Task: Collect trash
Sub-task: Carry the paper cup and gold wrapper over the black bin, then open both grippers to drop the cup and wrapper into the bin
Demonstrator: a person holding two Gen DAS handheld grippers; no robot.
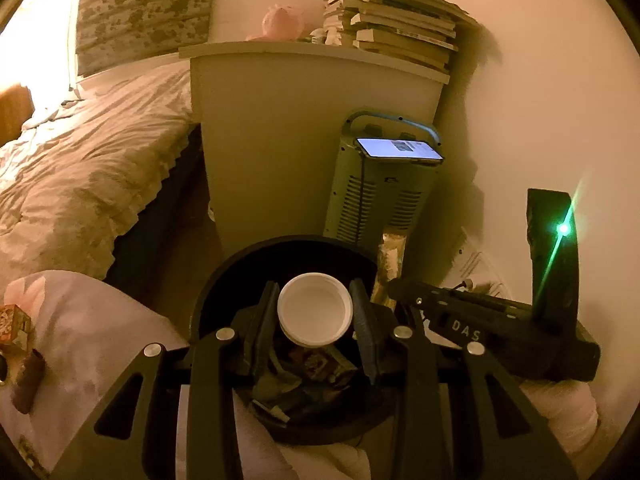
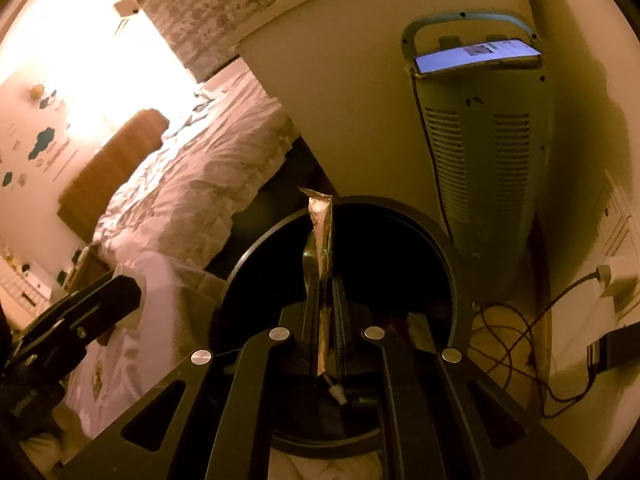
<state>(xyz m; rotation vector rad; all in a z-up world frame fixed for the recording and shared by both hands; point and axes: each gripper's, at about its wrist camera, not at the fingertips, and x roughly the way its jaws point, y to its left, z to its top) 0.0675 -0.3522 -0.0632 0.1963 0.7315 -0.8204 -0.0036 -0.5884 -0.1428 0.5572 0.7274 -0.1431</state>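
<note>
Both grippers tilt down over the bin [image 1: 224, 280] — left fingers [image 1: 262, 320] clasp white cup [image 1: 315, 308], right fingers [image 2: 340, 320] pinch wrapper [image 2: 320, 240]

The letters "DAS" stand in white on the right hand-held gripper [image 1: 390, 286]'s black body.

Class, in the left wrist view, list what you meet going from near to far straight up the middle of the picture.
Left gripper holding white cup → black bin → white cabinet → pink soft toy.
</note>
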